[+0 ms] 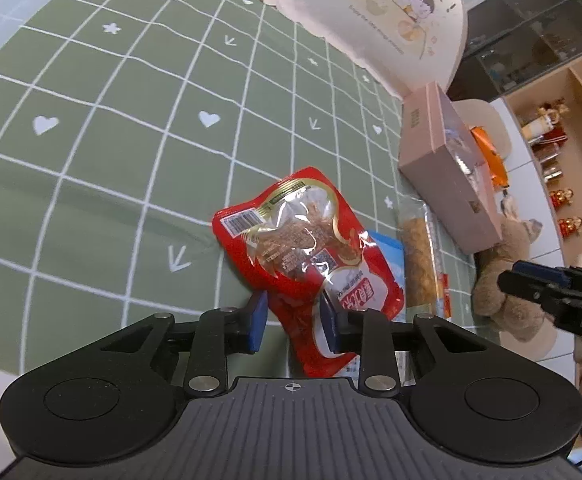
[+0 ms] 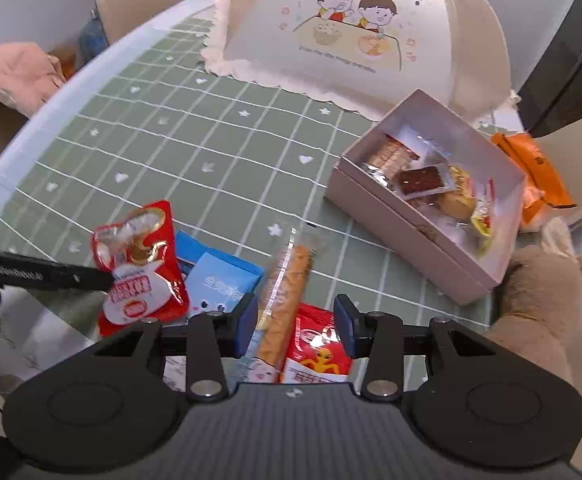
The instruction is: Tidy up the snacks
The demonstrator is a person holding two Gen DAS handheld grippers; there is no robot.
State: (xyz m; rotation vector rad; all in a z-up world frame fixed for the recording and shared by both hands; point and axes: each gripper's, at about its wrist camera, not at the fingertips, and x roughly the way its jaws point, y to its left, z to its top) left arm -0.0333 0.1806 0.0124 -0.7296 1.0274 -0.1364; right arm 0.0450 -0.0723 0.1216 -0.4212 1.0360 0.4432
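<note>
Between the narrowed pads of the left gripper [image 1: 293,320] a red pouch [image 1: 303,248] is pinched at its near edge, apparently light, limp, slippery; the right gripper [image 2: 297,330] straddles a long snack stick [image 2: 289,292], contact unclear, near the box [image 2: 411,224]

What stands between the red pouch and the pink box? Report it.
Only flat things: the blue packet and long stick snack lie on the cloth between red pouch and open pink box. Carried above them, nothing visible blocks.
</note>
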